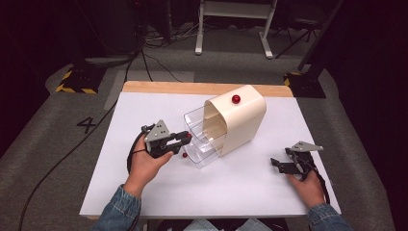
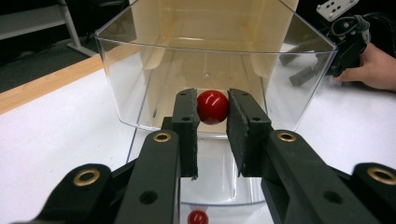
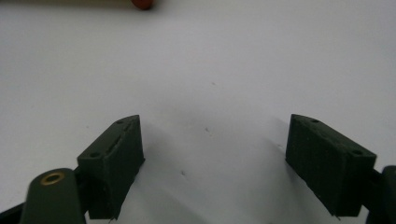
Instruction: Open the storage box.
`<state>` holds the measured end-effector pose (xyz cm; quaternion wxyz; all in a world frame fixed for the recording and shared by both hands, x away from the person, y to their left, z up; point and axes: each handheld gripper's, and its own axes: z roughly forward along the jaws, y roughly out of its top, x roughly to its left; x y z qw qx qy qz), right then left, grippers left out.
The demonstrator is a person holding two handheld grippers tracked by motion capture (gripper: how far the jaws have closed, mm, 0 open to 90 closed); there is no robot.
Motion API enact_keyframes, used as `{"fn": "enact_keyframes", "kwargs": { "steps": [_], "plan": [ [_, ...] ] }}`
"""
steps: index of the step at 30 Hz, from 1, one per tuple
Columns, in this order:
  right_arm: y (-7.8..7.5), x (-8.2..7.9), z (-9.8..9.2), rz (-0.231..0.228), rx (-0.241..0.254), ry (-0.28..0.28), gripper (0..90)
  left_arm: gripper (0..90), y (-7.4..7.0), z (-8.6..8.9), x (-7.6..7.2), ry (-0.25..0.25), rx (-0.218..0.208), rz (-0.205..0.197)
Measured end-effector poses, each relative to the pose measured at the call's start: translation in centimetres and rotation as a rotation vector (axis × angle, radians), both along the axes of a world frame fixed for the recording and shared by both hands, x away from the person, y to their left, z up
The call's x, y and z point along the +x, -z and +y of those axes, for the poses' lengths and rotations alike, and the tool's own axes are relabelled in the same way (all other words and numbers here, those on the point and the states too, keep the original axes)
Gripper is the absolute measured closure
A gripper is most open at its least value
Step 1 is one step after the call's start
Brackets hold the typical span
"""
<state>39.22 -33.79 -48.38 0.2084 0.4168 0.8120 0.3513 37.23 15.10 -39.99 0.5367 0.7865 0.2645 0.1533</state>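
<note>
The left tongs pinch a red ball at its widest part, just at the clear drawer mouth, around nine o'clock of the cream cabinet. Small, hard and glossy, the ball looks light but prone to slipping out. At four o'clock of the cabinet, the right tongs rest agape on the white desk, holding nothing.

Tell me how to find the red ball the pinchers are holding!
Look at the cream drawer box in the middle of the white table; clear drawers stick out of it toward the left gripper. The held red ball sits squeezed between that gripper's black jaws, at the drawer's front. Other red balls lie loose on the table and on the box.
</note>
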Motion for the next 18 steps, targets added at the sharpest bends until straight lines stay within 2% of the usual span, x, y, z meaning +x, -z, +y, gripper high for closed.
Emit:
{"fn": "enact_keyframes", "kwargs": {
  "steps": [12, 14, 15, 18],
  "plan": [
    [0.0, 0.0, 0.0, 0.003, 0.002, -0.001, 19.5, 73.5, 0.3, 0.6, -0.4, -0.002, 0.004, 0.006],
    [0.0, 0.0, 0.0, 0.002, 0.002, -0.001, 19.5, 70.9, 0.3, 0.6, -0.4, -0.002, -0.002, 0.015],
    [0.0, 0.0, 0.0, 0.002, 0.002, -0.001, 19.5, 59.5, 0.4, 0.8, -0.5, -0.017, 0.008, -0.003],
    [0.0, 0.0, 0.0, 0.002, 0.002, -0.001, 19.5, 58.0, 0.4, 1.2, -0.6, -0.021, 0.002, 0.003]
  ]
}}
